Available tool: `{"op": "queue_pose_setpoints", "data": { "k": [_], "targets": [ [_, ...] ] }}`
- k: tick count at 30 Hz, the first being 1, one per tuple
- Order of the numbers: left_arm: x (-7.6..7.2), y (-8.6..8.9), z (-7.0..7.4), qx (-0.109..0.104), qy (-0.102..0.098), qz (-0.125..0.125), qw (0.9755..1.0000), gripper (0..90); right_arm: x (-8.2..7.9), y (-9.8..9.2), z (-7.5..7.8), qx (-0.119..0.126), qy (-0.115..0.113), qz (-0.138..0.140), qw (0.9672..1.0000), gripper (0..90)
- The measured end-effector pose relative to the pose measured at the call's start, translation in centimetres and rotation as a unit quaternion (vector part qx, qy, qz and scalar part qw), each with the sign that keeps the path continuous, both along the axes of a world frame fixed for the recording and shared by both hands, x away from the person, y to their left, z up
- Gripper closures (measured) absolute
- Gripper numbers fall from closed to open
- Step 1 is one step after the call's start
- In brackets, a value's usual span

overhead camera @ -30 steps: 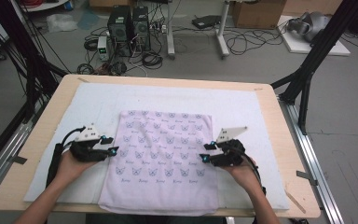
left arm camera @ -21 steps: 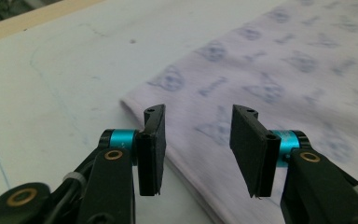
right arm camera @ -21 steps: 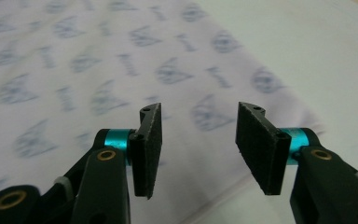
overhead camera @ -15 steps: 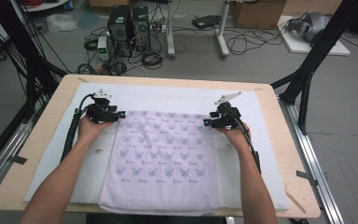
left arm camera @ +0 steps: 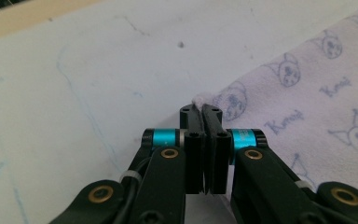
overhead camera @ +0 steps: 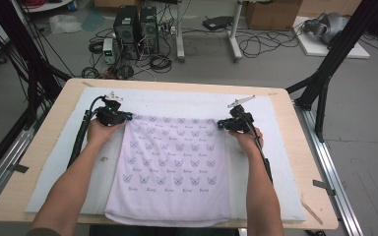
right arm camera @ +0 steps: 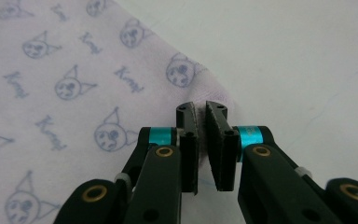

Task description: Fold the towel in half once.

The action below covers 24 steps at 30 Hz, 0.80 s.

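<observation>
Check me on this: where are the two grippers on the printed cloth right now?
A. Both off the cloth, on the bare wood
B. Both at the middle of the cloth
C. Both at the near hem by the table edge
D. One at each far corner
D: in the high view the left gripper sits at the far left corner of the cloth and the right gripper at the far right corner, each with jaws shut on its corner.

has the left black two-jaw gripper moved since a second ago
Yes. The left black two-jaw gripper went from mid-cloth up to the far corner of the pale printed cloth, nearer the wooden table's far edge, jaws just closing.
</observation>
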<state>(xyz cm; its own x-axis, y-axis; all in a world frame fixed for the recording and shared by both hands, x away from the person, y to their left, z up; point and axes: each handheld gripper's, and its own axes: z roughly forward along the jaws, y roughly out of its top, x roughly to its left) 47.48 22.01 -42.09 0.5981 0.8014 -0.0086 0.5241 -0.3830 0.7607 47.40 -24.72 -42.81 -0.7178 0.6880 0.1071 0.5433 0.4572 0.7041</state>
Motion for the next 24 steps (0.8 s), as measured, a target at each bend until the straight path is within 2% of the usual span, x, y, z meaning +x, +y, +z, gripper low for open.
{"op": "queue_pose_setpoints", "data": {
  "k": [1,2,3,4,6,7,10,11,12,13,14,15,17,20,22,24],
  "targets": [
    [0.1,-0.1,0.5,0.003,-0.007,-0.001,1.0,87.7,0.0,-0.1,0.4,-0.002,-0.007,-0.002,1.0,84.3],
    [0.2,-0.2,1.0,0.002,-0.016,0.001,0.9999,87.8,0.2,-0.2,0.8,-0.006,0.001,-0.006,1.0,84.3],
    [0.3,-0.3,1.5,0.004,-0.024,0.002,0.9997,87.7,0.4,-0.1,1.4,-0.008,-0.001,-0.005,0.9999,84.3],
    [0.4,-0.4,1.9,0.005,-0.03,0.005,0.9995,87.8,0.5,0.1,2.2,-0.012,-0.016,-0.001,0.9998,84.3],
    [0.7,-0.4,3.2,0.01,-0.051,0.01,0.9986,87.8,0.9,0.4,3.6,-0.008,-0.026,-0.001,0.9996,84.4],
    [0.8,-0.4,3.6,0.011,-0.056,0.014,0.9983,87.8,1.2,0.7,4.7,-0.018,-0.039,0.002,0.9991,84.4],
    [1.6,0.1,5.3,0.002,-0.077,0.028,0.9966,87.3,2.0,1.1,6.9,-0.022,-0.064,-0.005,0.9977,83.9],
    [1.8,0.2,5.7,-0.002,-0.08,0.036,0.9962,83.8,2.3,1.0,7.2,-0.026,-0.063,-0.01,0.9976,80.9],
    [1.9,0.2,5.8,-0.002,-0.081,0.038,0.996,73.4,2.6,1.1,7.4,-0.028,-0.068,-0.018,0.9971,72.9],
    [1.8,0.3,5.7,-0.002,-0.079,0.032,0.9964,69.0,2.7,1.0,7.3,-0.02,-0.071,-0.022,0.997,66.5],
    [1.8,0.4,5.3,0.001,-0.065,0.024,0.9976,67.3,2.8,1.0,7.0,-0.012,-0.061,-0.022,0.9978,64.5],
    [1.8,0.5,5.0,0.003,-0.058,0.022,0.998,64.4,2.8,1.0,6.5,-0.014,-0.043,-0.021,0.9988,61.8],
    [1.1,1.1,4.2,-0.004,-0.05,0.017,0.9986,63.1,2.5,1.0,5.8,-0.024,-0.034,-0.016,0.999,59.7],
    [0.3,1.6,3.2,-0.003,-0.04,0.017,0.999,60.1,1.5,0.8,4.9,-0.022,-0.023,-0.01,0.9994,57.3],
    [-0.4,1.8,2.7,-0.003,-0.036,0.014,0.9992,59.4,1.4,0.7,4.6,-0.026,0.0,-0.008,0.9996,54.9],
    [-0.7,1.7,2.3,-0.005,-0.035,0.011,0.9993,58.9,1.1,0.9,4.7,-0.032,0.001,-0.008,0.9994,54.8]
  ]
}}
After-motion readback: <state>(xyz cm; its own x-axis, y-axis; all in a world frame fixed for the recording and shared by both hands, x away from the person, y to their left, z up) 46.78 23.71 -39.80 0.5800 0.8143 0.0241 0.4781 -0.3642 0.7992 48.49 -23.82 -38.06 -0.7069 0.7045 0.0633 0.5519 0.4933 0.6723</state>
